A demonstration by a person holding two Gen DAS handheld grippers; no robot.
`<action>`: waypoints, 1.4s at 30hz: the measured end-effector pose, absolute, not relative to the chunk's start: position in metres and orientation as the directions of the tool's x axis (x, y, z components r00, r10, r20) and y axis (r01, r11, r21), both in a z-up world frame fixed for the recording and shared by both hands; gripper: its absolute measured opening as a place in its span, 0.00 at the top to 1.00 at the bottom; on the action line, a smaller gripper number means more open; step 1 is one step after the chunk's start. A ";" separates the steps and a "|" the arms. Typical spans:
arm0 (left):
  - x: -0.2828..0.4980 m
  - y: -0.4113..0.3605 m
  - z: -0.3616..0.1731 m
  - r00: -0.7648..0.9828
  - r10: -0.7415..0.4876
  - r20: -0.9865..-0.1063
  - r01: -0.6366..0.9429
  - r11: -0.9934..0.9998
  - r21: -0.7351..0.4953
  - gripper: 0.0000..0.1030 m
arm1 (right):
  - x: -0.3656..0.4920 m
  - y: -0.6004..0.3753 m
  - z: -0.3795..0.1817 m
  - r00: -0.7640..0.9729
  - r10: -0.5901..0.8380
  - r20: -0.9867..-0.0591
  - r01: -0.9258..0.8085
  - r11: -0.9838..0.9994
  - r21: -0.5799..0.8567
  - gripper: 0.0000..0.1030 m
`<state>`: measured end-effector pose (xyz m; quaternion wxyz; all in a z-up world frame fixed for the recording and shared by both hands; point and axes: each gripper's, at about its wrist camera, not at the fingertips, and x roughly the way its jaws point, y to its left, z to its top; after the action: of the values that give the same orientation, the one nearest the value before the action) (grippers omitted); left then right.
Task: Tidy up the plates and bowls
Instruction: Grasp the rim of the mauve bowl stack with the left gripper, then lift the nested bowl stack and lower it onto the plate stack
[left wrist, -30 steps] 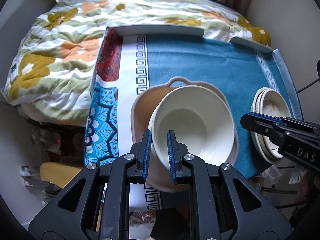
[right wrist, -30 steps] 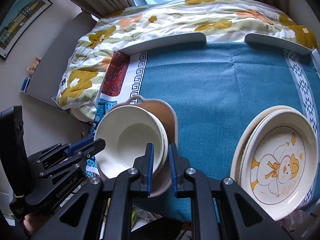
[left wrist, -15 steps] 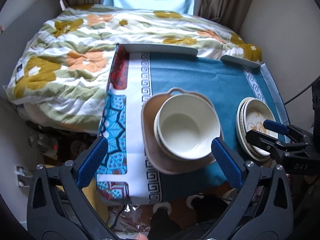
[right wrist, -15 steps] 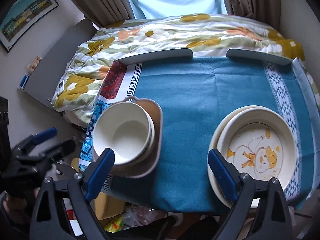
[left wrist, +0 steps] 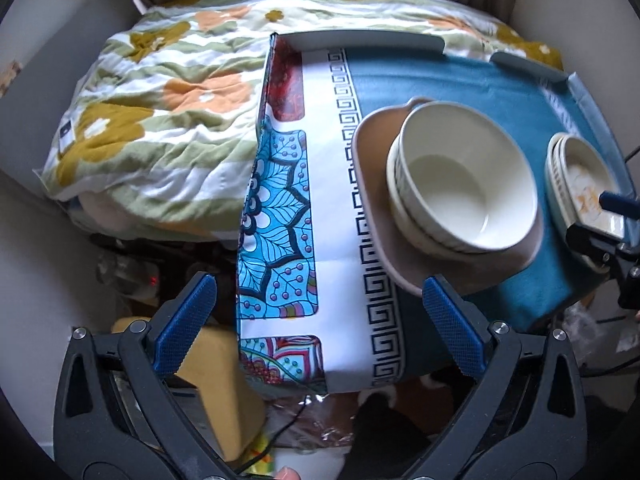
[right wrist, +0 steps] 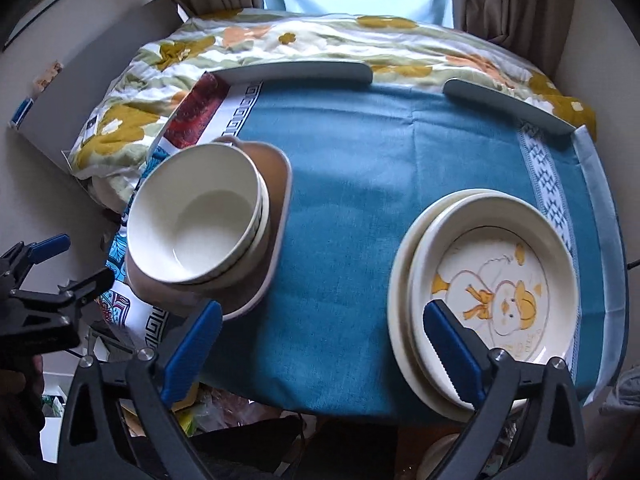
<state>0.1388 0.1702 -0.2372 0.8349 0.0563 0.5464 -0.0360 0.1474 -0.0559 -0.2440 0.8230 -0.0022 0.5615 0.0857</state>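
Both grippers have pulled back from the bowls since one second ago, when each was closed narrow at the bowl rim; now their fingers stand wide and hold nothing.

At the far left, a flowered quilt (left wrist: 152,128) lies on the bed beside the table (right wrist: 400,208), which is covered by a blue cloth with a patterned border. The left gripper (left wrist: 318,328) hovers over the near left corner of the table, its blue fingers (left wrist: 184,324) spread wide, one over the floor side and one just in front of the tan dish (left wrist: 372,216). In the right wrist view the left gripper (right wrist: 56,264) is seen at the left edge, also empty.

The stacked bowls (right wrist: 196,216) sit inside the tan dish, on the left part of the table; the top bowl is white and empty, and it sits a little tilted on the one below.

Between the bowls and the plates the blue cloth is bare.

On the right part of the table, well apart from the bowls, the stacked plates (right wrist: 492,280) rest; the top one has a yellow duck drawing. The right gripper (right wrist: 320,340) hangs over the near edge, its right finger (right wrist: 452,348) over the rim of the plates, not touching as far as I can tell.
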 end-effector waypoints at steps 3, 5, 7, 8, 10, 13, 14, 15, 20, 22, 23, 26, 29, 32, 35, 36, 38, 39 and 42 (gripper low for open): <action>0.145 0.171 -0.246 0.381 -0.006 -0.924 0.132 0.990 0.048 0.00 | 0.154 -0.046 -0.252 0.338 0.115 -0.934 -0.162 0.985 0.062 0.03; 0.150 0.172 -0.251 0.373 -0.016 -0.928 0.135 0.990 0.037 0.00 | 0.159 -0.042 -0.255 0.338 0.088 -0.937 -0.167 0.985 0.032 0.03; 0.156 0.172 -0.253 0.364 -0.025 -0.931 0.136 0.990 0.027 0.00 | 0.165 -0.040 -0.261 0.315 0.067 -0.947 -0.174 0.985 0.011 0.03; 0.157 0.171 -0.253 0.358 -0.025 -0.933 0.141 0.990 0.027 0.00 | 0.168 -0.040 -0.263 0.303 0.063 -0.951 -0.174 0.985 0.010 0.03; 0.163 0.166 -0.255 0.350 -0.028 -0.936 0.170 0.985 0.034 0.00 | 0.173 -0.039 -0.267 0.274 0.061 -0.960 -0.182 0.983 0.010 0.03; 0.172 0.159 -0.260 0.308 -0.035 -0.951 0.209 0.977 0.031 0.01 | 0.181 -0.032 -0.274 0.239 0.020 -0.971 -0.221 0.975 -0.034 0.03; 0.174 0.157 -0.262 0.292 -0.043 -0.955 0.218 0.976 0.023 0.01 | 0.184 -0.030 -0.276 0.226 0.016 -0.974 -0.235 0.971 -0.039 0.03; 0.177 0.156 -0.264 0.271 -0.056 -0.961 0.232 0.973 0.009 0.01 | 0.186 -0.028 -0.279 0.214 0.010 -0.977 -0.249 0.967 -0.044 0.04; 0.183 0.144 -0.277 0.234 -0.060 -0.970 0.293 0.956 0.012 0.16 | 0.198 -0.022 -0.294 0.175 0.027 -0.984 -0.298 0.954 -0.027 0.29; 0.187 0.142 -0.282 0.217 -0.086 -0.972 0.300 0.954 -0.017 0.34 | 0.200 -0.020 -0.299 0.166 0.056 -0.985 -0.309 0.951 0.002 0.43; 0.188 0.141 -0.284 0.212 -0.100 -0.972 0.301 0.953 -0.032 0.40 | 0.201 -0.020 -0.300 0.162 0.078 -0.984 -0.317 0.948 0.023 0.47; 0.191 0.139 -0.290 0.203 -0.141 -0.969 0.308 0.948 -0.074 0.64 | 0.201 -0.016 -0.304 0.160 0.119 -0.980 -0.350 0.935 0.057 0.64; 0.191 0.131 -0.297 0.195 -0.156 -0.968 0.325 0.942 -0.087 0.77 | 0.198 -0.009 -0.309 0.157 0.151 -0.976 -0.385 0.919 0.080 0.78; 0.188 0.125 -0.298 0.215 -0.160 -0.963 0.338 0.938 -0.081 0.87 | 0.195 -0.007 -0.312 0.160 0.183 -0.970 -0.402 0.909 0.106 0.88; 0.185 0.125 -0.298 0.242 -0.161 -0.957 0.338 0.938 -0.072 0.87 | 0.190 -0.003 -0.310 0.191 0.175 -0.966 -0.424 0.902 0.079 0.89; 0.185 0.124 -0.297 0.252 -0.158 -0.955 0.339 0.938 -0.065 0.87 | 0.190 -0.004 -0.308 0.197 0.175 -0.965 -0.425 0.902 0.076 0.89; 0.184 0.123 -0.296 0.271 -0.145 -0.952 0.343 0.938 -0.045 0.87 | 0.186 -0.003 -0.307 0.217 0.177 -0.960 -0.429 0.901 0.070 0.89; 0.183 0.121 -0.295 0.282 -0.138 -0.949 0.347 0.937 -0.034 0.87 | 0.185 -0.002 -0.306 0.228 0.174 -0.958 -0.433 0.899 0.061 0.89; 0.184 0.119 -0.290 0.308 -0.133 -0.942 0.353 0.936 -0.016 0.87 | 0.183 0.000 -0.301 0.252 0.170 -0.953 -0.432 0.901 0.046 0.89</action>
<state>0.1838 0.1191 -0.2896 0.8030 0.0967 0.5684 -0.1511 0.1834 0.0000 -0.3006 0.7832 -0.1131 0.5804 0.1922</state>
